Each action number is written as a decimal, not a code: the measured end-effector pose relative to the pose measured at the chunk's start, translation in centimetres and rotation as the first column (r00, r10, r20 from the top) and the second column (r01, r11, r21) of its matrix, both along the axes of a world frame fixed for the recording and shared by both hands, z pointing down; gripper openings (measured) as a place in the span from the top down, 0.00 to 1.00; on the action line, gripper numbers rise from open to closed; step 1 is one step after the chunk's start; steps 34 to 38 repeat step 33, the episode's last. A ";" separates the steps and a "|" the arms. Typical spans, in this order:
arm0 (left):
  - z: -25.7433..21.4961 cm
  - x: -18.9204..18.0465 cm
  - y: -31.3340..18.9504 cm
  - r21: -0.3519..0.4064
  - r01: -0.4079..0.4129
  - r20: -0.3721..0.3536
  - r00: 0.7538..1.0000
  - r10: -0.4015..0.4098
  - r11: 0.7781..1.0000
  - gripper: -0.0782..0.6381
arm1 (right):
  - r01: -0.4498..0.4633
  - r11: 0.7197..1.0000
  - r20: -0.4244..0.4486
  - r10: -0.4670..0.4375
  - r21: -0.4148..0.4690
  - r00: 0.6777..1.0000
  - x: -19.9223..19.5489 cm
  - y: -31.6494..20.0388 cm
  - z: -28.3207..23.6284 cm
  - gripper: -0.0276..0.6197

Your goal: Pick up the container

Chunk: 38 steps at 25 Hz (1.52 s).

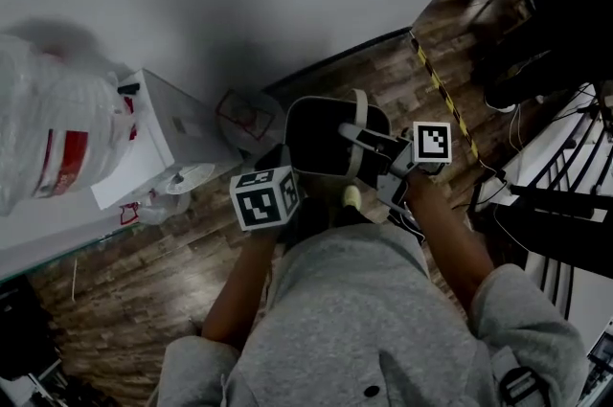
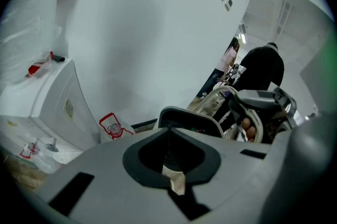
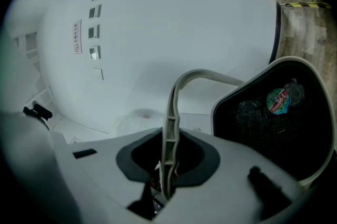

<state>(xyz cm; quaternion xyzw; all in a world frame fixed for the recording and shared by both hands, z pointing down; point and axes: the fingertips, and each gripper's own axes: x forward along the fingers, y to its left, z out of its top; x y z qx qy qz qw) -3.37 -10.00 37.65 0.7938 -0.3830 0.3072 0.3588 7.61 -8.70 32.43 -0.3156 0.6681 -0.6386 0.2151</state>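
Handle point(image 3: 170, 123) of the dark container point(image 1: 321, 142) is the thing to watch. It is a pale, thin bow, and the right tongs point(image 3: 167, 181) pinch it. In the right gripper view the strip stands upright between the two jaws and then bends over to the right of the frame. There the container's black wall, with a round sticker point(image 3: 278, 100), hangs close. So the container lies to the right of these tongs and just beyond them. In the head view it is at the middle of the frame, over the wooden floor point(image 1: 124, 290) and in front of the person's body. I judge that it is off the floor and carried by the right hand alone.

The left tongs point(image 2: 169, 162) are pressed together with nothing between them. In the head view they sit at the lower left of the container, very near its wall, but I cannot tell if they touch it. In the left gripper view the container's rim shows just above them, a little right of centre. For a second hold, the left tongs must first spread, then go forward and slightly right.
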 end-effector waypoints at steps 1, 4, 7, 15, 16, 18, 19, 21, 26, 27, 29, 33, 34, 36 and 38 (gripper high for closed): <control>-0.3 0.5 0.4 0.009 0.000 0.002 1.000 0.000 1.000 0.87 | 0.006 1.000 -0.003 -0.006 0.000 1.000 0.3 0.4 -0.1 0.86; -0.9 2.0 2.0 0.021 0.000 0.006 1.000 0.000 1.000 0.87 | 0.016 1.000 0.003 -0.016 0.000 1.000 1.3 1.5 -0.4 0.86; -1.4 3.8 3.8 0.033 -0.009 0.018 1.000 0.008 0.999 0.87 | 0.020 1.000 0.015 -0.020 0.000 1.000 2.9 2.9 -0.7 0.86; -2.3 7.4 6.5 0.058 -0.019 0.019 1.000 0.018 0.998 0.87 | 0.026 1.000 -0.006 -0.026 0.005 1.000 6.7 6.1 -1.0 0.86; -2.4 7.7 6.7 0.059 -0.019 0.019 1.000 0.018 0.998 0.87 | 0.022 1.000 -0.003 -0.022 0.005 1.000 7.2 6.4 -1.1 0.86; -2.5 8.3 7.3 0.059 -0.019 0.021 1.000 0.018 0.998 0.87 | 0.013 1.000 0.003 -0.013 0.007 1.000 8.1 6.9 -1.3 0.86; -2.5 8.6 7.5 0.060 -0.019 0.022 1.000 0.018 0.998 0.87 | 0.011 1.000 0.002 -0.011 0.007 1.000 8.5 7.2 -1.2 0.86; -2.5 9.2 8.0 0.061 -0.018 0.021 1.000 0.016 0.998 0.87 | 0.010 1.000 -0.002 -0.010 0.005 1.000 9.3 7.8 -1.0 0.86; -2.1 10.5 9.4 0.060 -0.016 0.021 1.000 0.015 0.998 0.87 | 0.014 1.000 0.006 -0.014 0.001 1.000 10.5 9.0 -0.4 0.86; -2.1 10.7 9.7 0.061 -0.017 0.022 1.000 0.016 0.998 0.87 | 0.017 1.000 0.006 -0.017 0.004 1.000 10.7 9.2 -0.4 0.86; -2.1 11.1 10.1 0.062 -0.017 0.024 1.000 0.016 0.998 0.87 | 0.025 1.000 0.009 -0.025 0.009 1.000 10.9 9.5 -0.4 0.86; -2.0 11.4 10.8 0.064 -0.013 0.027 1.000 0.011 0.998 0.87 | 0.031 1.000 0.025 -0.031 0.003 0.999 11.0 10.4 -0.3 0.86; -2.0 11.4 10.8 0.064 -0.013 0.027 1.000 0.011 0.998 0.87 | 0.031 1.000 0.025 -0.031 0.003 0.999 11.0 10.4 -0.3 0.86; -2.0 11.4 10.8 0.064 -0.013 0.027 1.000 0.011 0.998 0.87 | 0.031 1.000 0.025 -0.031 0.003 0.999 11.0 10.4 -0.3 0.86; -2.0 11.4 10.8 0.064 -0.013 0.027 1.000 0.011 0.998 0.87 | 0.031 1.000 0.025 -0.031 0.003 0.999 11.0 10.4 -0.3 0.86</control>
